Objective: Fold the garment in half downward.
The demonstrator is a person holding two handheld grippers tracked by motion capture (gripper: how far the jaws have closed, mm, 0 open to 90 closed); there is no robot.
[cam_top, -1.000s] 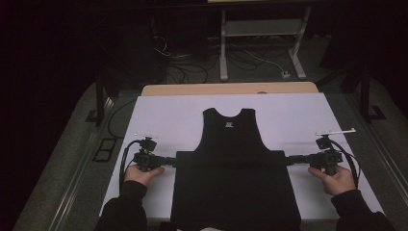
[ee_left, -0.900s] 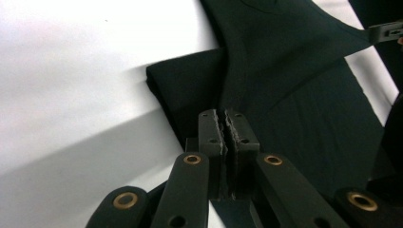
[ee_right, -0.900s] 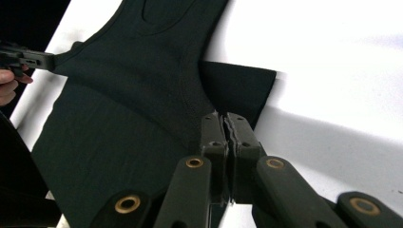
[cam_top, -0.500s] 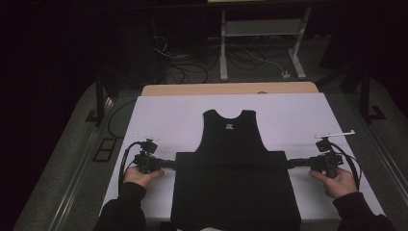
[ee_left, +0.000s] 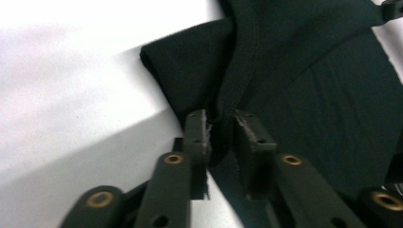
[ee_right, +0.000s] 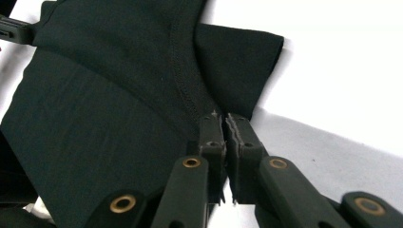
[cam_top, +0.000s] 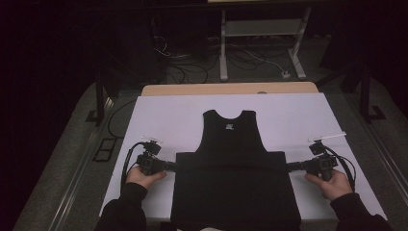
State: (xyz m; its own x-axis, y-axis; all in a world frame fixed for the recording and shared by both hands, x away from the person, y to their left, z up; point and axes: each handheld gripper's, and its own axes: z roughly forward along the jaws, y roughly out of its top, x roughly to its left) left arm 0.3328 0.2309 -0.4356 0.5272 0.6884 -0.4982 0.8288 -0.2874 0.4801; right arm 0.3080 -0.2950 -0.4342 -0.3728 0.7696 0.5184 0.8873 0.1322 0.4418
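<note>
A black sleeveless garment point(cam_top: 233, 183) lies flat on the white table cover point(cam_top: 168, 115), its lower part folded up over its chest. My left gripper point(cam_top: 174, 167) points at the fold's left edge. In the left gripper view its jaws have just been opening: the left gripper point(ee_left: 222, 118) shows a gap, and the garment's point(ee_left: 309, 95) seam runs into it without being pressed. My right gripper point(cam_top: 288, 167) is at the fold's right edge. Its jaws have just opened a little, but the right gripper point(ee_right: 222, 118) still stands almost together on the garment's point(ee_right: 119, 95) hem.
The white cover ends at a bare wooden strip point(cam_top: 231, 89) along the table's far side. Behind it stand a metal frame point(cam_top: 260, 48) and loose cables on the dark floor. Bare white cover lies to either side of the garment and beyond its neck.
The right hand has slipped a little toward the table's front edge. The left hand and the garment lie as before.
</note>
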